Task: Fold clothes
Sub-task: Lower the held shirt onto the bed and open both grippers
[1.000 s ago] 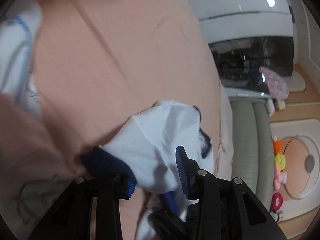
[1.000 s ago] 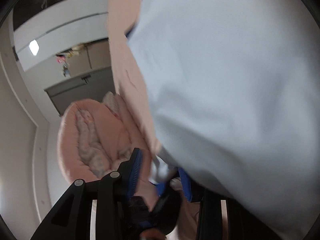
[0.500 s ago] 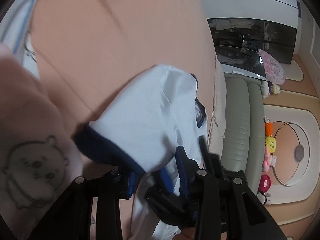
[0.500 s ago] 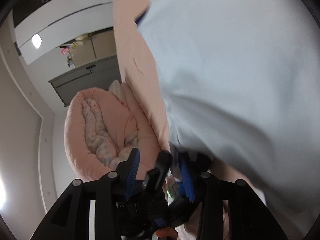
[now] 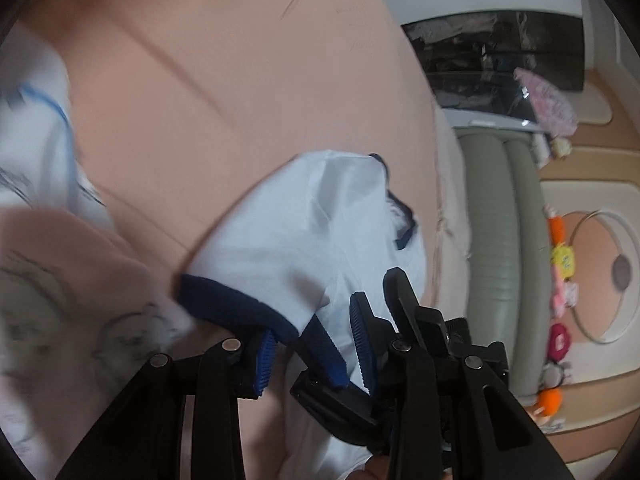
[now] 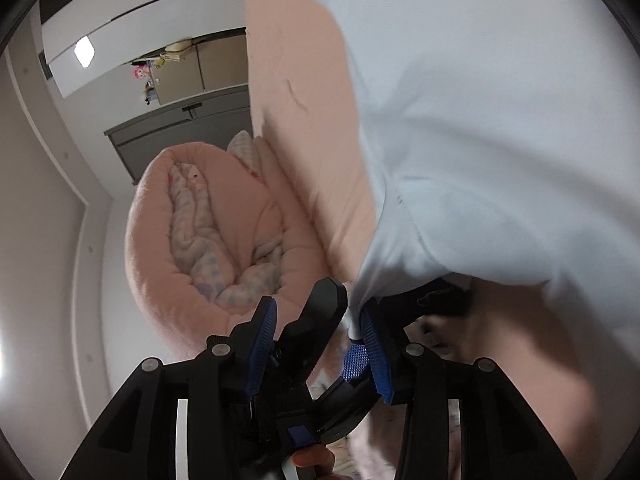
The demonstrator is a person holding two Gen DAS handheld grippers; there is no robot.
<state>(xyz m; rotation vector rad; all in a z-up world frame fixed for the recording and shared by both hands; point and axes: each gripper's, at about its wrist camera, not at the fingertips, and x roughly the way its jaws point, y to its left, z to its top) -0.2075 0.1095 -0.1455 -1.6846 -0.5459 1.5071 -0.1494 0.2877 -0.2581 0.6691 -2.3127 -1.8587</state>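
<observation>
In the left wrist view we see the left gripper point(image 5: 316, 344) with its blue-padded jaws parted, and the navy hem of the white shirt point(image 5: 316, 220) lies between them against the left-hand pad. Whether both pads press on the cloth we cannot tell, since the other gripper's fingers crowd into the same gap. The right gripper point(image 5: 344, 340) reaches in from below right there, its black fingers crossing the left one's jaws.

In the right wrist view the right gripper point(image 6: 316, 340) has just been opening. A corner of the white shirt point(image 6: 500, 120) hangs down to its right-hand pad, and a black finger of the left gripper point(image 6: 316, 320) stands between its jaws, so we judge it open rather than clamped.

The shirt is lifted at this near edge, and the rest of it spreads over the peach bedsheet point(image 5: 224, 92). To the left lie another white garment with blue trim point(image 5: 36, 136) and a pink garment with a printed cartoon figure point(image 5: 60, 304), both blurred. Beyond the bed edge stands a grey-green sofa point(image 5: 500, 240), and small toys point(image 5: 560, 280) line the floor. A rolled pink blanket point(image 6: 208, 232) lies at the bed's far side.
</observation>
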